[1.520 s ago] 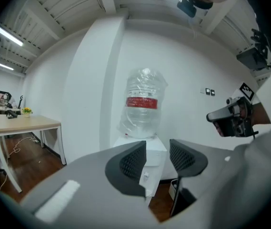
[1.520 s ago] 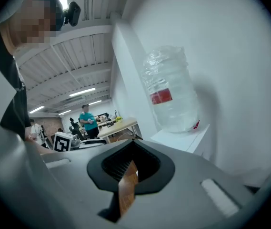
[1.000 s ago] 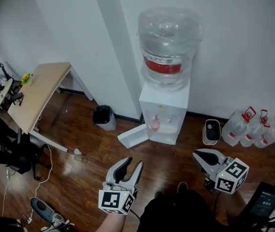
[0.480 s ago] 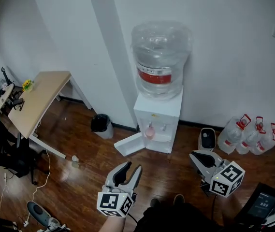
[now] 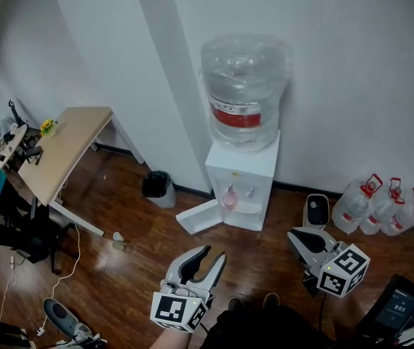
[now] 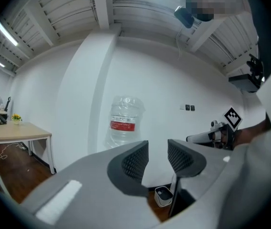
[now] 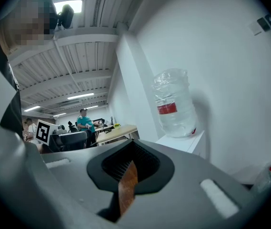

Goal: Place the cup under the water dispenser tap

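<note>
White wall (image 5: 352, 64) fills the far side, dark wood floor (image 5: 134, 231) runs near you.

Water dispenser (image 5: 241, 184) stands far centre against the wall, with a big clear bottle (image 5: 244, 89) on top. Its lower door panel (image 5: 201, 217) hangs open to the left. Wooden table (image 5: 72, 147) is far left, three spare bottles (image 5: 381, 208) far right, and a black bin (image 5: 157, 187) sits left of the dispenser.

Change over the last second: your left gripper (image 5: 214, 253) drifted a little right and toward the dispenser. Your right gripper (image 5: 295, 235) barely shifted. The pink cup (image 5: 230, 198) hasn't moved. It stands in the dispenser's niche, below the left tap as far as the head view shows. It's too small to tell whether it's centred.

My read: placement looks done, and neither hand carries anything.

Pose: both grippers are near you, well apart from the dispenser, and point roughly level toward it. Left jaws stand spread with a modest gap and nothing between the pads. Right jaws are pressed together at the tips, also empty.
</note>
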Tool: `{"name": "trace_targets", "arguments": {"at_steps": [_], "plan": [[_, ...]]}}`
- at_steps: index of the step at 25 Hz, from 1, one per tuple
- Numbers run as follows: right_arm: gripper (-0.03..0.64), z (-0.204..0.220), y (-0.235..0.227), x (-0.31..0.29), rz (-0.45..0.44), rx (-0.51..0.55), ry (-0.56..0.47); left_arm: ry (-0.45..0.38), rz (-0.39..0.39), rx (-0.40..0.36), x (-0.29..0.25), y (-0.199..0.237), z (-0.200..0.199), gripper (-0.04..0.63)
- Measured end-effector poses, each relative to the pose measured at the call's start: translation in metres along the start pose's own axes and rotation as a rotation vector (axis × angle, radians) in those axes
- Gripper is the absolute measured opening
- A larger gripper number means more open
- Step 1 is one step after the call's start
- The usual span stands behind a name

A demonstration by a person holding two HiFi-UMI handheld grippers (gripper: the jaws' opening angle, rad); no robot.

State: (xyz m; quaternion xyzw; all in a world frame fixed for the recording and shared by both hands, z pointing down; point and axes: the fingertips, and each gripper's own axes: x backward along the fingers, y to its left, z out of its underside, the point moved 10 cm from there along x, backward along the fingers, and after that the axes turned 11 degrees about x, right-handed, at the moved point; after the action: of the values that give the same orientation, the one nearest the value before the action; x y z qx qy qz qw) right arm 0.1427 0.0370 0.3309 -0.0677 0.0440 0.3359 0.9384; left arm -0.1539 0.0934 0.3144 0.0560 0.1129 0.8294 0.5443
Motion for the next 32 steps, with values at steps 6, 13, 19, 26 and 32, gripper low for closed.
{"name": "trace_targets", "arguments": {"at_steps": [6, 13, 19, 26, 32], "plan": [[0.0, -0.0012, 0.0004, -0.0017, -0.012, 0.015, -0.007, 0.0, 0.028, 0.021, 0.0009, -0.0033, -0.0004, 0.383], [0.0, -0.002, -0.0002, -0.0003, -0.012, 0.036, -0.004, -0.007, -0.003, -0.004, 0.0028, -0.0032, 0.0008, 0.313], [0.0, -0.0007, -0.0016, 0.0, -0.009, 0.031, -0.005, -0.001, 0.039, -0.014, -0.0002, -0.0084, 0.0025, 0.314], [0.0, 0.0012, -0.0019, 0.0006, -0.008, 0.03, -0.004, 0.007, 0.045, -0.023, 0.0012, -0.0087, 0.0021, 0.314], [0.0, 0.0021, 0.0, -0.0002, -0.016, 0.039, 0.002, 0.016, 0.039, -0.017, 0.0029, -0.0082, 0.0042, 0.314]]}}
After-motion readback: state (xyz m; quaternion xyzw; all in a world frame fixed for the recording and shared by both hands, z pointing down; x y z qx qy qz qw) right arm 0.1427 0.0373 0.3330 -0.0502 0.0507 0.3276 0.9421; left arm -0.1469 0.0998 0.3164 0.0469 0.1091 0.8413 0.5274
